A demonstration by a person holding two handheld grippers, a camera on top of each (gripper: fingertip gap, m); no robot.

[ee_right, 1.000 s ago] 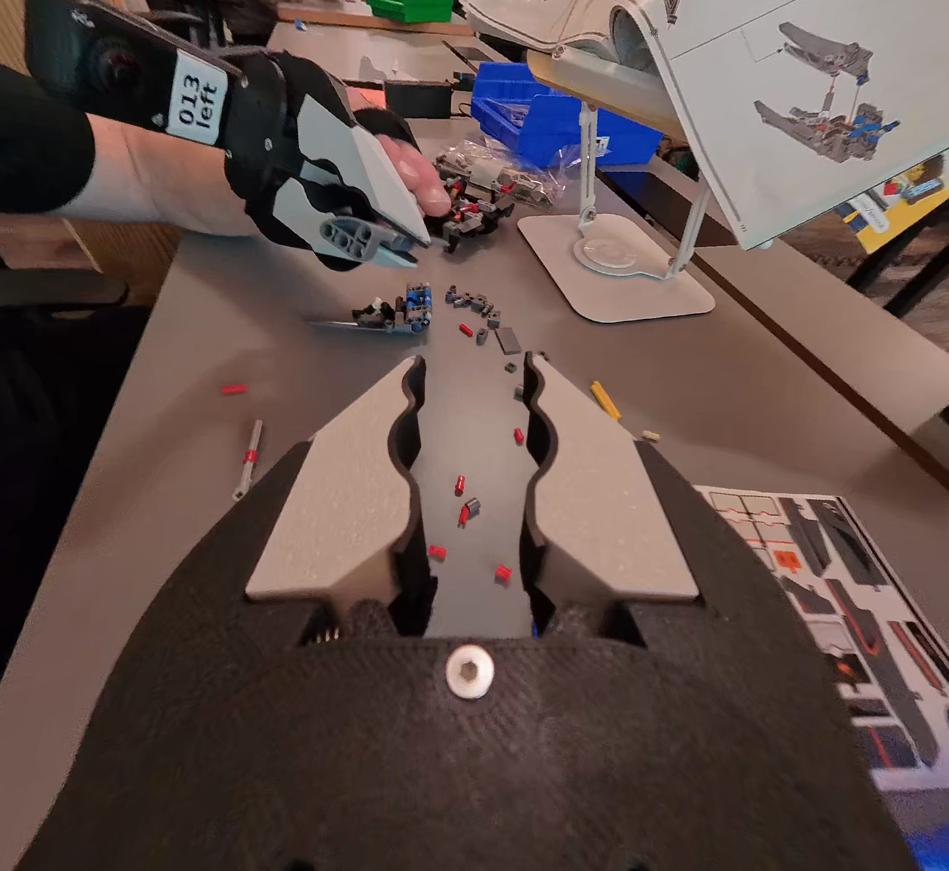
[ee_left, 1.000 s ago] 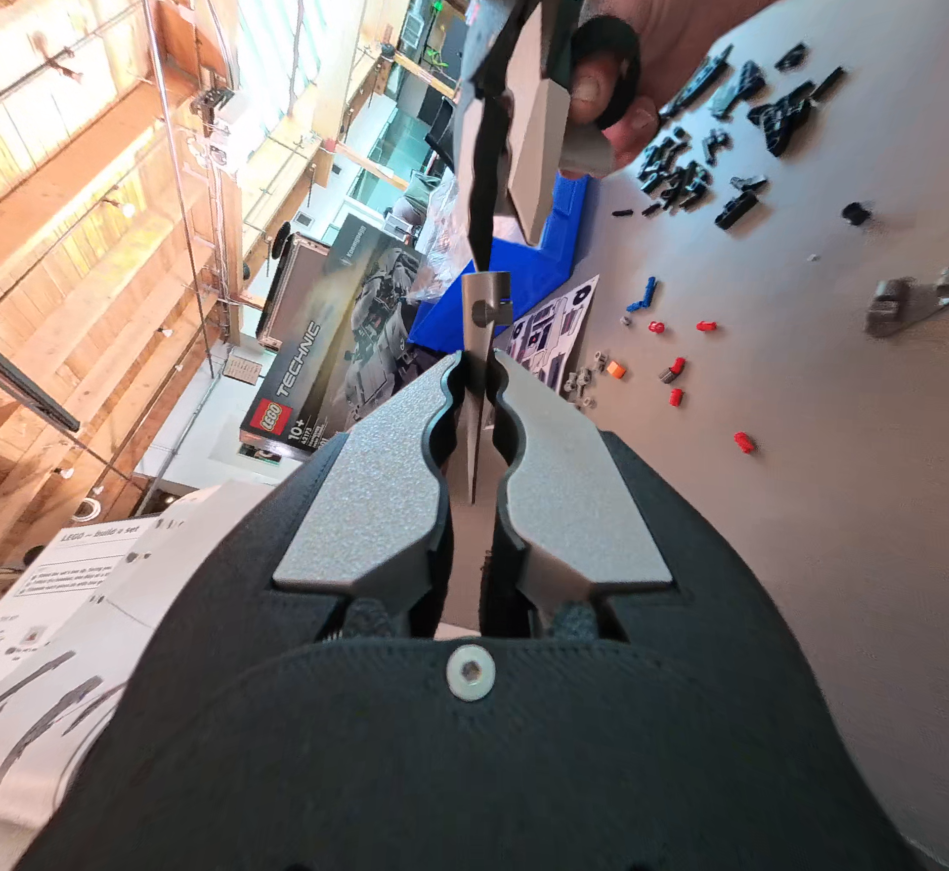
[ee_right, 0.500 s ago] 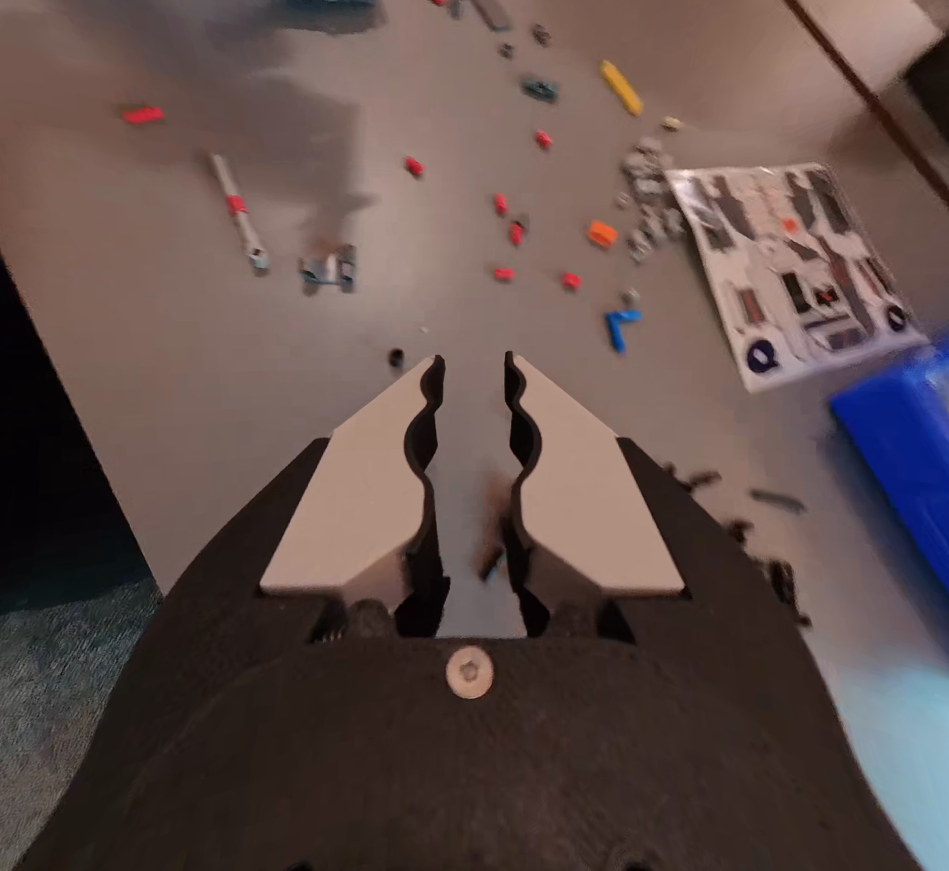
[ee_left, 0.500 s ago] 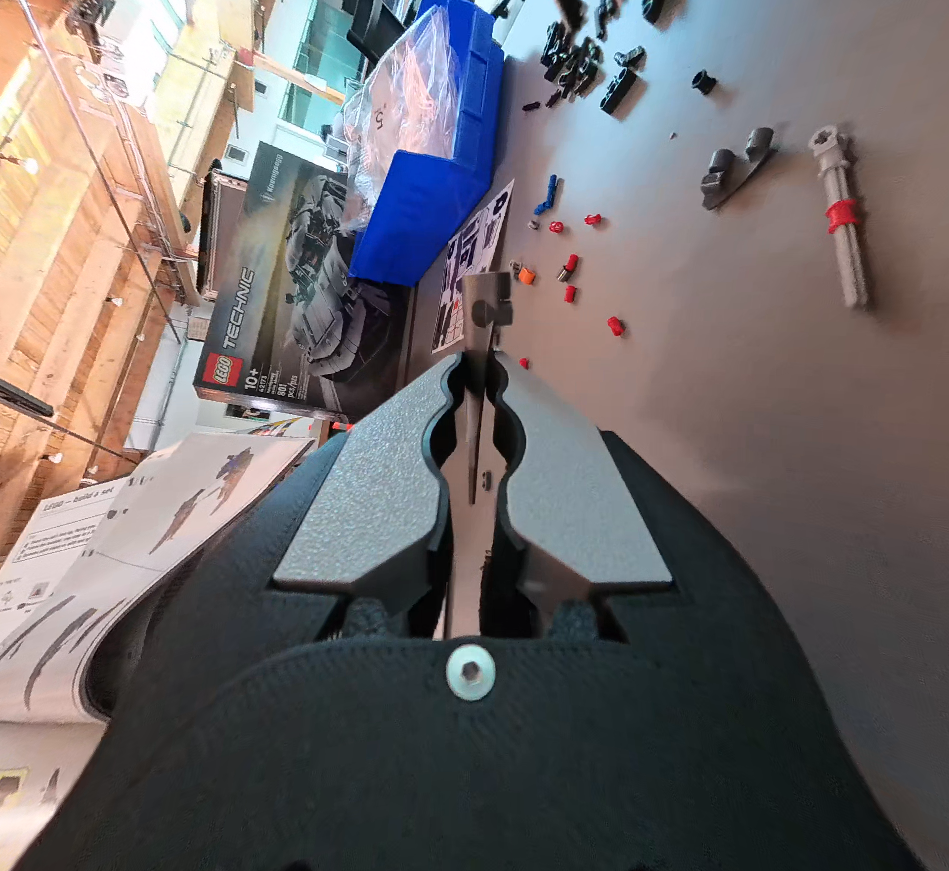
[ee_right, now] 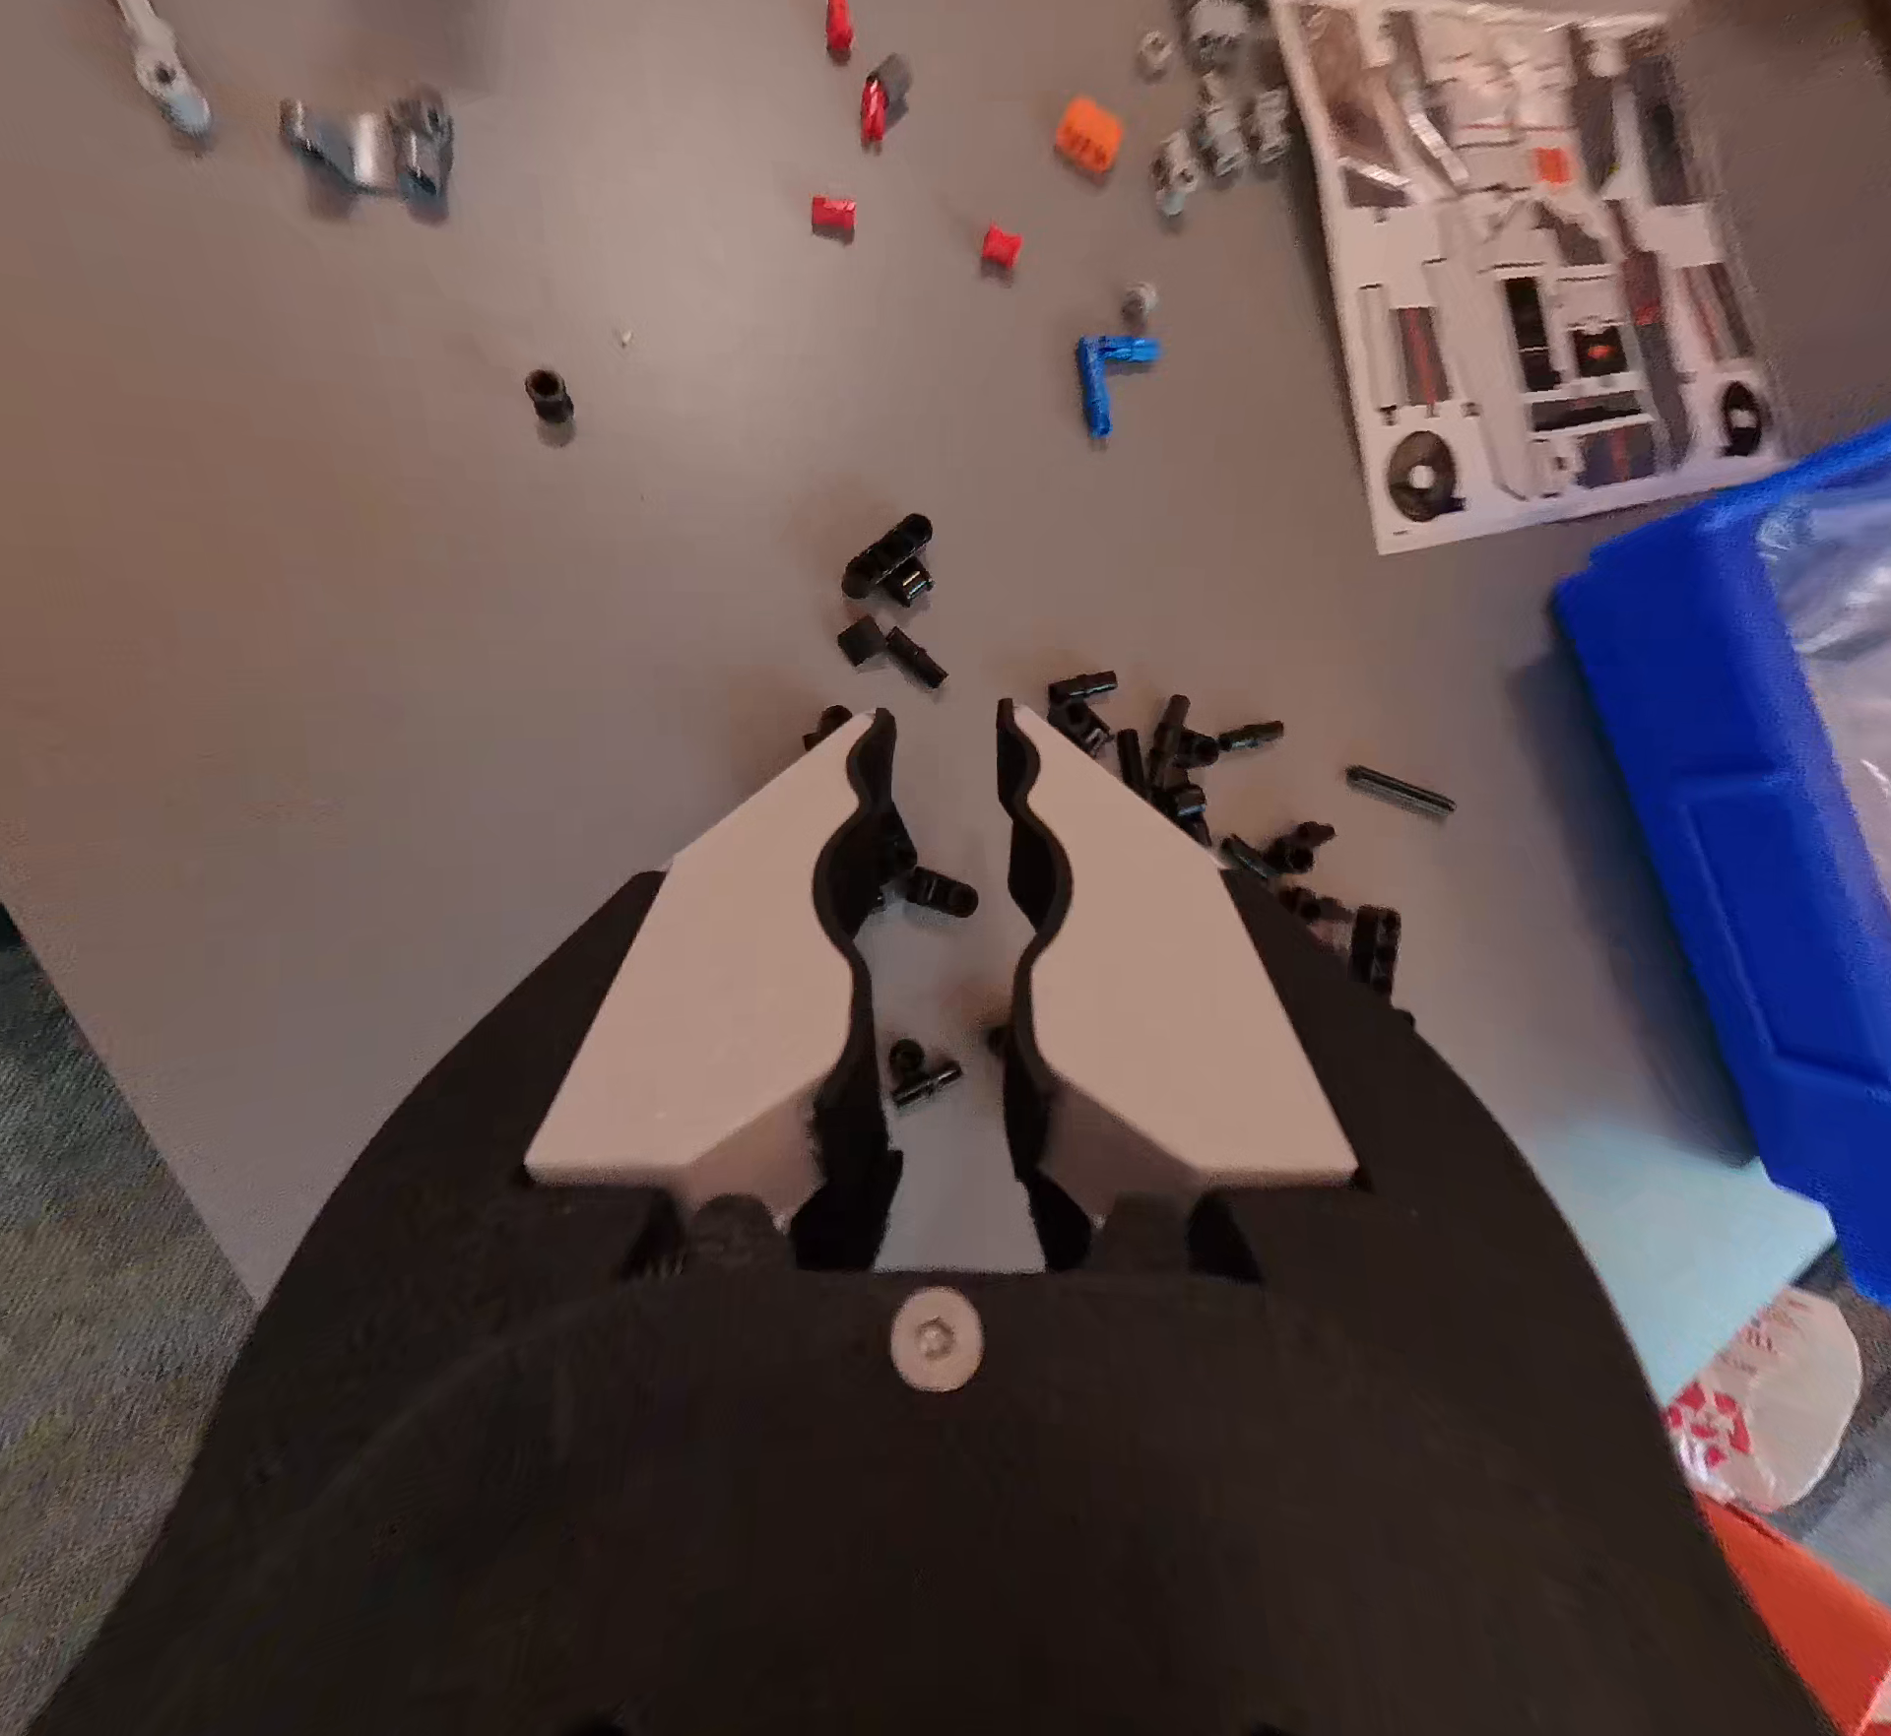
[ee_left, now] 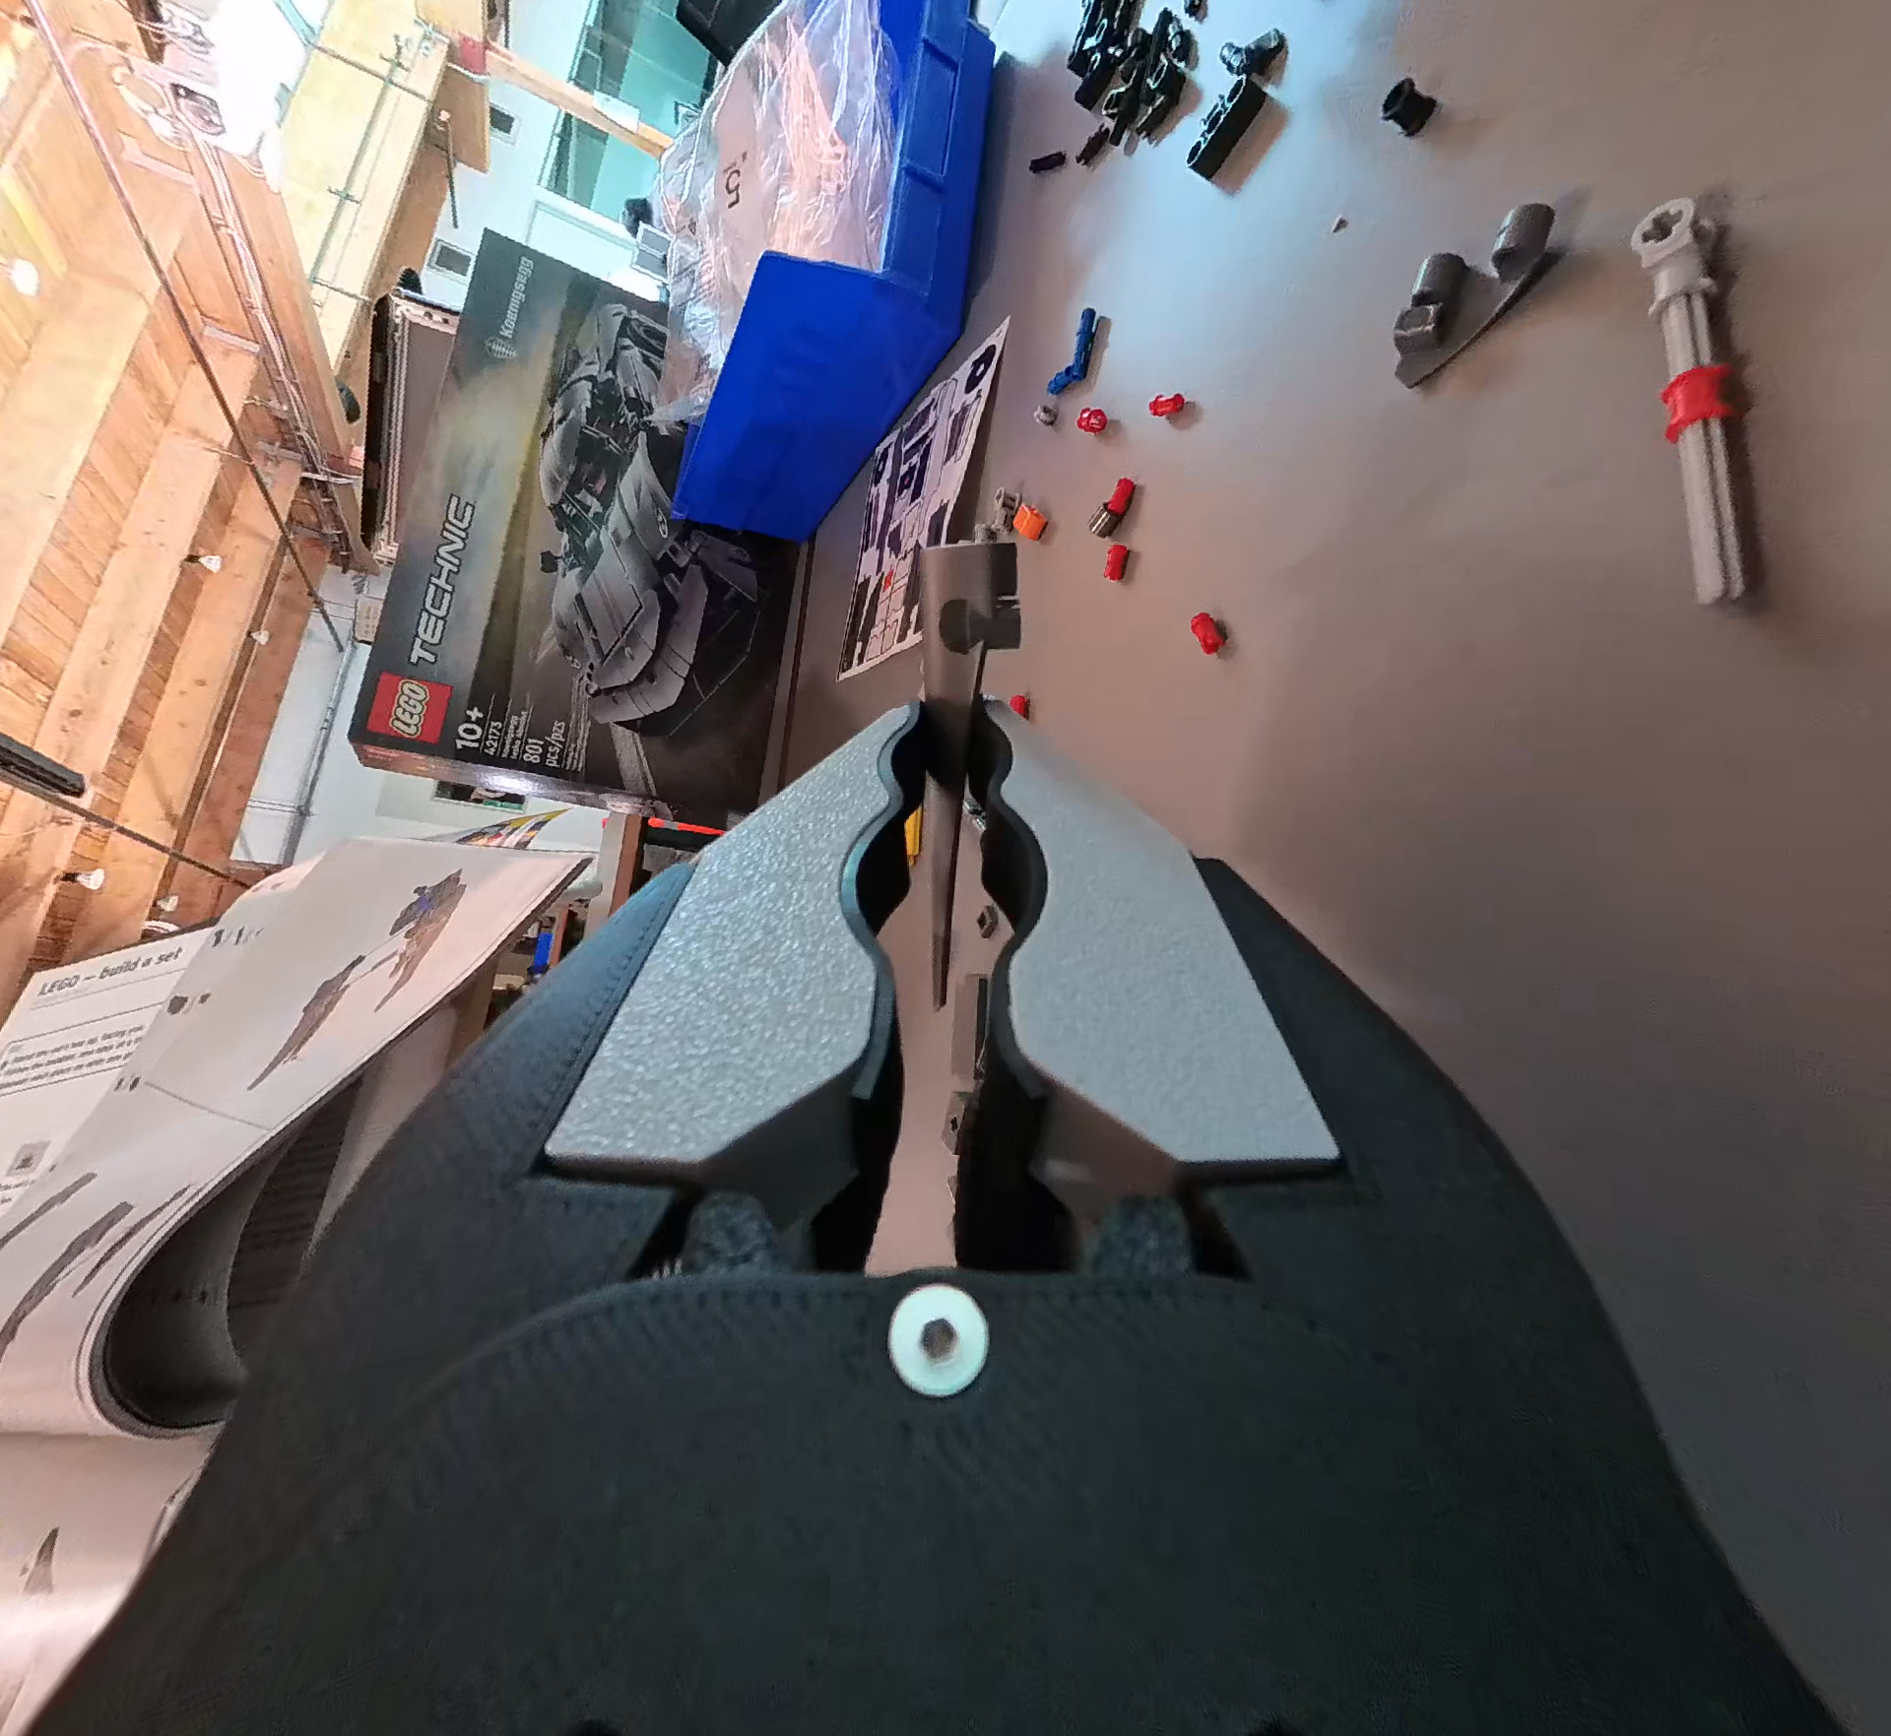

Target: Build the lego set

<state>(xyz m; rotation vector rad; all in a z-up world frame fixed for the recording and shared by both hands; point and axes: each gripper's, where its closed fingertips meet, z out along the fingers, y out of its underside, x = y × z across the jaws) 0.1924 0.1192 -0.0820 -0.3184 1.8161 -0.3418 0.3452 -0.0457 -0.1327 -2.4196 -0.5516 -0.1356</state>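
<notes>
- The left claw (ee_left: pixel 947 725) is clamped on a thin grey panel piece (ee_left: pixel 957 654), held edge-on so that its far end, with a round peg hole, sticks out past the fingertips, up off the surface (ee_left: pixel 1433 868).
- The right claw (ee_right: pixel 941 725) is open and empty, its jaws a modest gap apart, pointing down at a scatter of small black pins (ee_right: pixel 1177 756); some lie between the fingers, others just to the right of them.
- The step in hand looks like fetching a connector: one claw keeps the panel ready while the other goes for a pin to fit into it.
- The next move calls for settling the open jaws over a single black pin, apart from its neighbours, and closing along its length so it does not roll or twist; the pair (ee_right: pixel 890 556) just ahead of the tips lies freer than the crowded heap.
- Farther out lie red pins (ee_right: pixel 834 214), a blue angled connector (ee_right: pixel 1105 367), an orange piece (ee_right: pixel 1087 137), a grey curved piece (ee_right: pixel 368 142) and a grey axle with a red collar (ee_left: pixel 1694 398).
- At the far edge are a sticker sheet (ee_right: pixel 1514 255), a blue bin (ee_left: pixel 870 275) holding clear bags, the set's box (ee_left: pixel 573 541) and an open instruction booklet (ee_left: pixel 307 1001).
</notes>
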